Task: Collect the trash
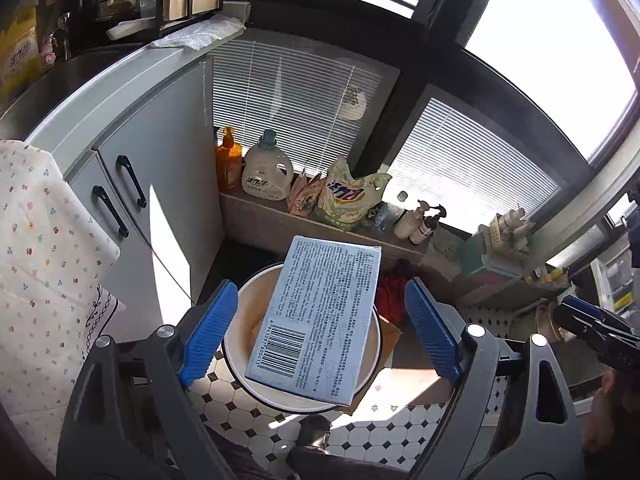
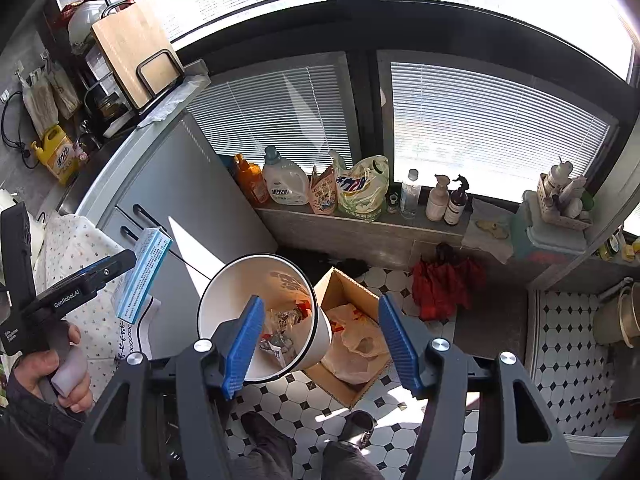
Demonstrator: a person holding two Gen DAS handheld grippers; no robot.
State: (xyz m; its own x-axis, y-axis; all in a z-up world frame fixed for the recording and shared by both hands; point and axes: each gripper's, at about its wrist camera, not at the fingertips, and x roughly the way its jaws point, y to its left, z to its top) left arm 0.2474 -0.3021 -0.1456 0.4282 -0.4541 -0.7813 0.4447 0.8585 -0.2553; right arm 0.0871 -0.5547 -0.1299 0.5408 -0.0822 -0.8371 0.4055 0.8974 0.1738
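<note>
Blue box (image 1: 316, 320) lies loose between the left tool's (image 1: 322, 290) spread jaws.

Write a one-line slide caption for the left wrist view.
Pale blue printed cardboard box between open jaws of the left gripper, above a white round bucket.

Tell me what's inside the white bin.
Crumpled plastic wrappers lie inside the white bin. Its bottom is hidden under them, and a pad of the right gripper covers the near side.

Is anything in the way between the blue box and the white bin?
Nothing visible. The blue box sits between the open left hand-held gripper pads, right over the white bin. The bin's mouth is open, with only trash at the bottom.
</note>
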